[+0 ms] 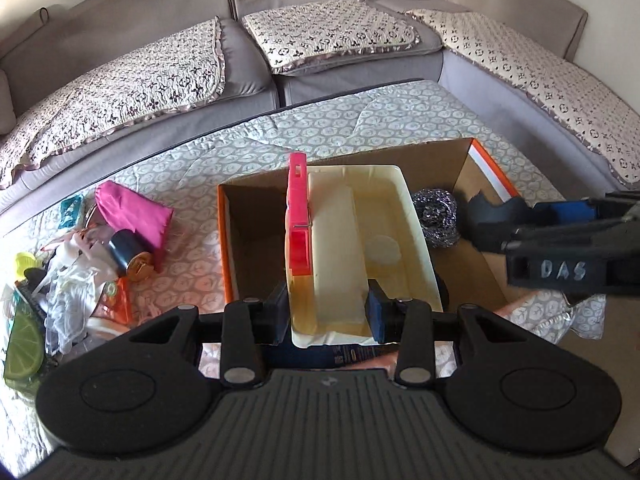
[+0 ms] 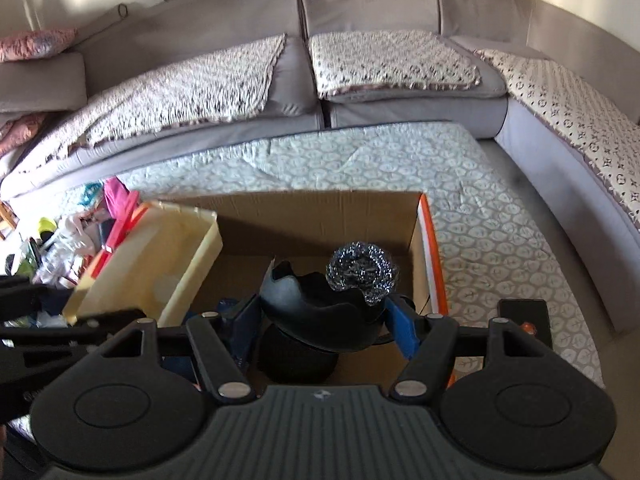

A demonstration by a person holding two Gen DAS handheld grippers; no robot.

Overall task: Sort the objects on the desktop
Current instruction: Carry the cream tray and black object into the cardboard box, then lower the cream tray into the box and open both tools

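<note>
Setting: grey sofa (image 1: 256, 60) behind quilted table (image 1: 320, 128).
Left wrist view: left gripper (image 1: 328, 312) clenched on cream tray (image 1: 360, 240) above cardboard box (image 1: 256, 232); pink clip (image 1: 298, 220) on tray's left rim.
Right wrist view: right gripper (image 2: 320, 324) grasping black bowl (image 2: 320, 320) over box; steel scourer (image 2: 362, 272) at its right wall.

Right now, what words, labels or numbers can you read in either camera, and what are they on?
"DAS": hand-lettered on the right gripper, seen from the left camera.
Small print on the dark packet under the cream tray: too small to read.
Printing on wrappers in the clutter pile: too blurred.
</note>
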